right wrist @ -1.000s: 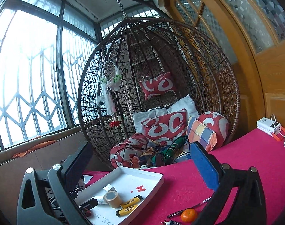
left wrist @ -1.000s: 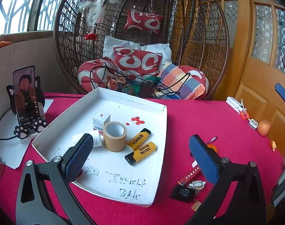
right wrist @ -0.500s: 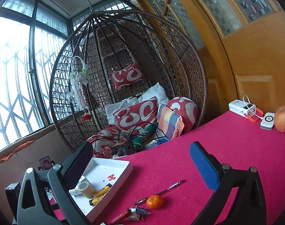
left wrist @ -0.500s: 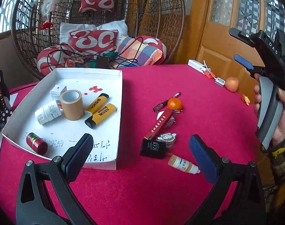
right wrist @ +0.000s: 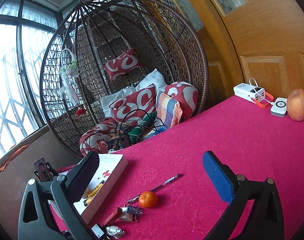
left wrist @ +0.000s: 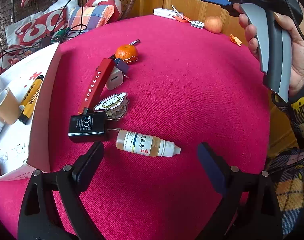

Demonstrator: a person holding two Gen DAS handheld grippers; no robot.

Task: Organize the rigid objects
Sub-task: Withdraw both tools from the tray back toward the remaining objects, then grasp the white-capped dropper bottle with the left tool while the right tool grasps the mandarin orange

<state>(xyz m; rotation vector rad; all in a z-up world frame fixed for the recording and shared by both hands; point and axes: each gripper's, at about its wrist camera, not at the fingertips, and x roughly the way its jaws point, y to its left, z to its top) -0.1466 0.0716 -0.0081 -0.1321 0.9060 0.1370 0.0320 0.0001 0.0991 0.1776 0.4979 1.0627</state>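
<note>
The left claw (left wrist: 150,156) points down at the red-clothed surface (left wrist: 192,92), its jaws wide but closing, with nothing pressed between the pads. A small dropper bottle (left wrist: 147,143) lies on its side just ahead of the fingertips, within the span of the two fingers, cap toward the right finger — neither pad touches it. Just beside the bottle's base sits a black charger plug (left wrist: 87,127), its prongs aimed at the bottle. Beyond it lie a cartoon sticker charm (left wrist: 112,104), a long red box (left wrist: 98,84) propped at a slant, a white adapter cube (left wrist: 114,79), a tangerine (left wrist: 126,52) and a pen (left wrist: 134,42). At the left edge the white tray (left wrist: 42,108) holds a roll of tan tape (left wrist: 6,108) and two yellow lighters (left wrist: 30,98) lying side by side. The right claw (right wrist: 150,178) hangs above the surface with its jaws wide and nothing between them; in the left wrist view a hand (left wrist: 292,48) grips its grey handle at the upper right. From the right wrist view the tangerine (right wrist: 148,199) and pen (right wrist: 158,187) lie ahead of it, the tray (right wrist: 110,172) behind the left finger. At the far edge rest an apple (right wrist: 297,105) and a white power bank (right wrist: 249,92), well apart from the clutter.
</note>
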